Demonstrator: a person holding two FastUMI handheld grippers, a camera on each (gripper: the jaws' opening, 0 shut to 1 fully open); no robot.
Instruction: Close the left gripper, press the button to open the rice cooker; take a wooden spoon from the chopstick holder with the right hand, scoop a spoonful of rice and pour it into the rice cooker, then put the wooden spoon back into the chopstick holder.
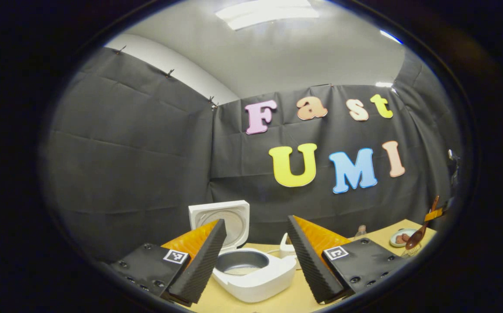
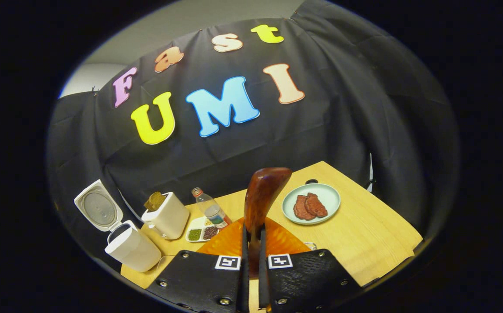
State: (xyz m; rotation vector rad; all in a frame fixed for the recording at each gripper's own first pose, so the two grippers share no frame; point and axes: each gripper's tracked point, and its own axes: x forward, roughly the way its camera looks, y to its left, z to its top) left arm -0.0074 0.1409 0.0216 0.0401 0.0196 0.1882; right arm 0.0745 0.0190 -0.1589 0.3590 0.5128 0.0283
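Note:
The white rice cooker (image 1: 256, 278) stands open on the table, lid (image 1: 225, 217) tipped up and back, grey inner pot (image 1: 240, 261) showing a pale layer at its bottom. My left gripper (image 1: 256, 221) is open, one finger on each side of the cooker and a little nearer than it. My right gripper (image 2: 253, 237) is shut on the handle of the brown wooden spoon (image 2: 262, 195), whose bowl points up and away. The same spoon (image 1: 420, 232) appears at the far right of the left gripper view, above a wire holder (image 1: 410, 251). The cooker (image 2: 132, 250) lies far to the left of the spoon.
A white toaster (image 2: 167, 217) with a bread slice, a plastic bottle (image 2: 210, 208) and a divided tray of grains (image 2: 201, 233) stand at the table's back. A pale plate (image 2: 327, 198) with brown slices sits right of them. The table edge (image 2: 390, 261) runs front right.

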